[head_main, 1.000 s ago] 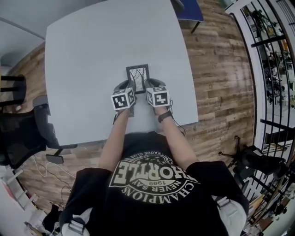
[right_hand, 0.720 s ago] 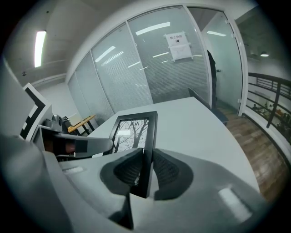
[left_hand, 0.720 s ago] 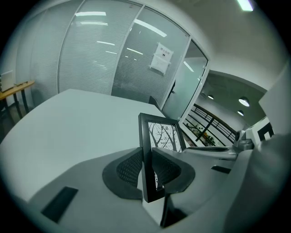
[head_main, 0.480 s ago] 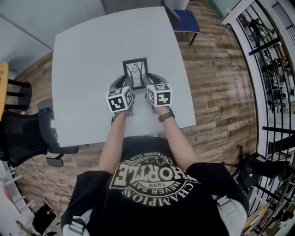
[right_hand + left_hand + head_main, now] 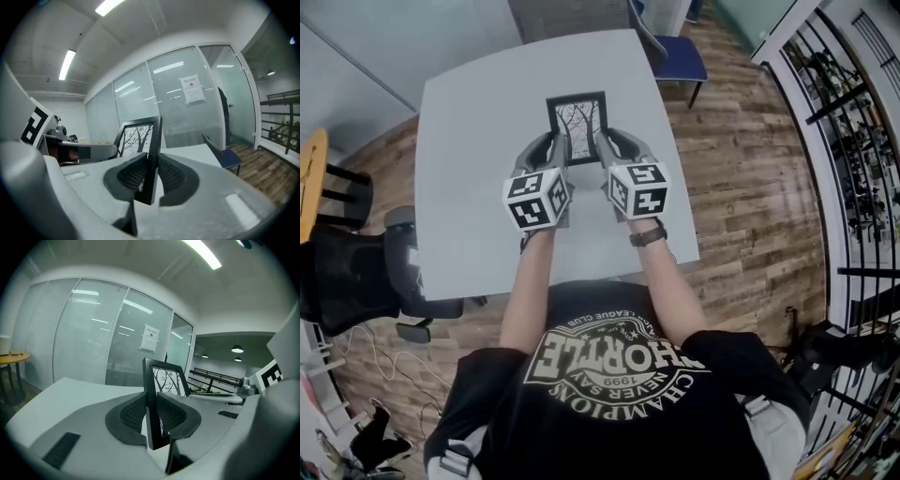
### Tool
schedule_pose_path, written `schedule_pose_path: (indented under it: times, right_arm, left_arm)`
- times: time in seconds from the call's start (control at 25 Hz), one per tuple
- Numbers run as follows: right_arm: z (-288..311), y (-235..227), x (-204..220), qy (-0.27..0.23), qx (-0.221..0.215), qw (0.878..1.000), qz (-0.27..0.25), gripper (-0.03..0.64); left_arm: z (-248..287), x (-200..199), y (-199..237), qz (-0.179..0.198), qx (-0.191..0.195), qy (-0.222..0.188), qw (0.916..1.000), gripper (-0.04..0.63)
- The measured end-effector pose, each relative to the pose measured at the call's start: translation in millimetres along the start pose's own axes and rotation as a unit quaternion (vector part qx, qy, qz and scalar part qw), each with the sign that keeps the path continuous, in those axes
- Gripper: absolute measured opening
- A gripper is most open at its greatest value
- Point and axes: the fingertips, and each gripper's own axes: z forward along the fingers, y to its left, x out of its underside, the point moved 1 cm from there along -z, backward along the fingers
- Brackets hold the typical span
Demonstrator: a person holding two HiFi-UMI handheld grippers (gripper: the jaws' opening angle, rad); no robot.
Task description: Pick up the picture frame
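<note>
Grey table (image 5: 469, 141) beneath held picture frame (image 5: 577, 115)

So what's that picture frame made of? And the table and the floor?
The picture frame has a black, matt border with square edges. It is likely painted wood or plastic, and I can't tell which. The table is pale grey and smooth with no grain, so it is probably laminate. The floor shows brown planks with grain streaks, so it is wood or a wood-look covering.

Black picture frame (image 5: 577, 128) with bare-tree print, held face-up above the table (image 5: 469, 141).
</note>
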Motion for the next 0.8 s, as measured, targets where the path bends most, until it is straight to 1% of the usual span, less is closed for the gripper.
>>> schedule_pose_path:
  times: [0.2, 0.44, 0.64, 0.8]
  right_arm:
    - [-16.0, 14.3, -50.2, -0.053, 0.001, 0.998, -0.029, 0.069]
    - [-37.3, 29.3, -86.8, -0.095, -0.003, 0.995, -0.037, 0.069]
    - [-53.7, 39.0, -109.9, -0.124, -0.002, 0.991, -0.059, 0.069]
    - [-59.8, 46.4, -117.3, -0.132, 0.004, 0.988, -0.076, 0.069]
  left_arm:
    - [-18.8, -46.8, -9.2, 0.016, 0.011, -0.052, 0.9985, 0.072]
    - [-43.5, -83.5, -22.4, 0.059, 0.016, -0.1, 0.9931, 0.072]
    - [-60.1, -104.1, -31.3, 0.059, 0.026, -0.126, 0.9899, 0.074]
    - [-68.7, -110.4, -32.8, 0.065, 0.023, -0.135, 0.9884, 0.072]
